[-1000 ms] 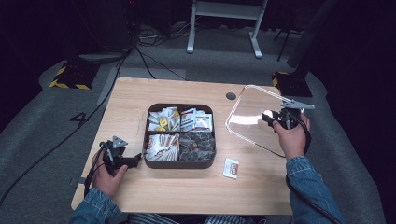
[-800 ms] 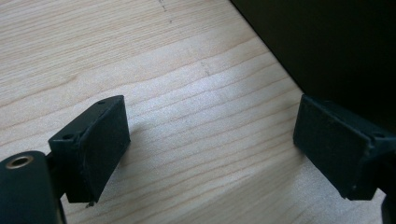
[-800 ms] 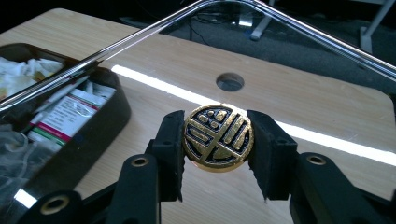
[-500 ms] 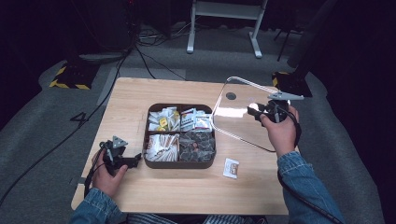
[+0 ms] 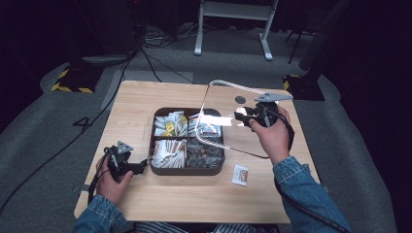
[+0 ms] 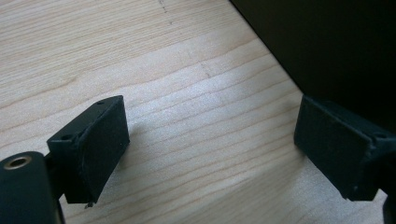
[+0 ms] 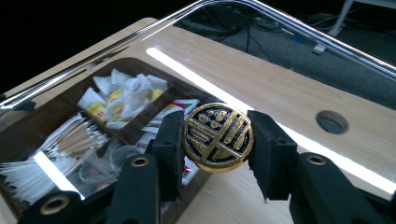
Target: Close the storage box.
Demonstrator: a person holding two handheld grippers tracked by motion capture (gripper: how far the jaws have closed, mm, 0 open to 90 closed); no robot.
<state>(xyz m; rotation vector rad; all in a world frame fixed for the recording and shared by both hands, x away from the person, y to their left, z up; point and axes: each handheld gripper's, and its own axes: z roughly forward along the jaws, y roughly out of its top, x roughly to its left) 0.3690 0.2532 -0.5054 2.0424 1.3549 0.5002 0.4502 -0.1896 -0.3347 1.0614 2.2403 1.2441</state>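
Around wooden table (image 5: 194, 199), grey carpet (image 5: 43, 145).

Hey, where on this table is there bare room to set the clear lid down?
Bare wood lies behind the compartment box, toward the table's far edge up to the round hole, and along the near edge between the forearms. The right side is tighter: a small packet lies there. The left hand-held gripper crowds the box's left.

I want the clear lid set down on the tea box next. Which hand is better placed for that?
Right. The right gripper is clamped on the lid's gold knob, holding the clear lid tilted over the box. The left gripper rests open beside it.
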